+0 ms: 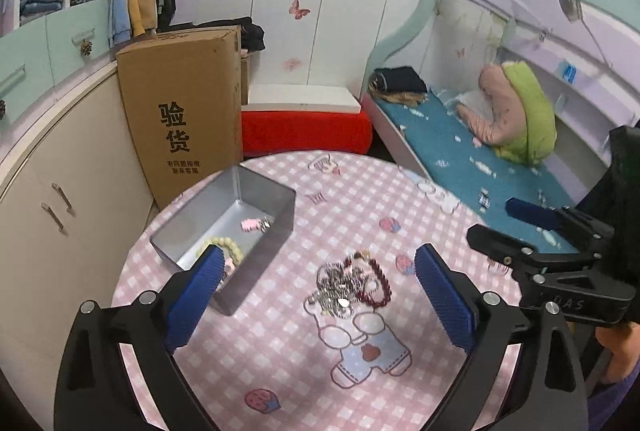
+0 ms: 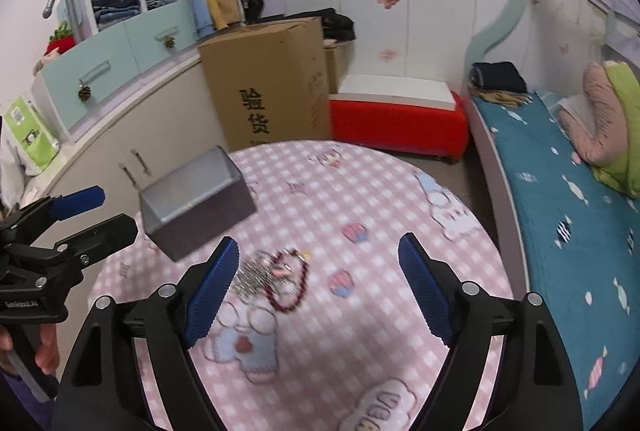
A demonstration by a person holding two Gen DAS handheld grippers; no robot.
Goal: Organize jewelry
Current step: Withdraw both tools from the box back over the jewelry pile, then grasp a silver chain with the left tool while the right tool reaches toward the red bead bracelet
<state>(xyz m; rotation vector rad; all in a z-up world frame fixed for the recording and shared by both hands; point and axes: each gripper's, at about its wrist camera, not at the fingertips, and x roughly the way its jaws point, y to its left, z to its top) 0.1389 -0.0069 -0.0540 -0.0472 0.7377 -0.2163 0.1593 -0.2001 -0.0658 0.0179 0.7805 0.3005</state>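
Silver tin: cream bracelet, pink clip inside | red beads, chains on tablecloth, near-right of tin, left to do | left gripper, right gripper: jaws apart, empty

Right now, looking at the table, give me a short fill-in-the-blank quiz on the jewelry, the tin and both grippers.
1. The cream bead bracelet lies inside the ____ metal tin.
2. The dark red bead bracelet lies on the ____ checked tablecloth, tangled with a silver chain.
3. The left gripper and right gripper both stand ____, holding nothing.

Missing words: silver; pink; open
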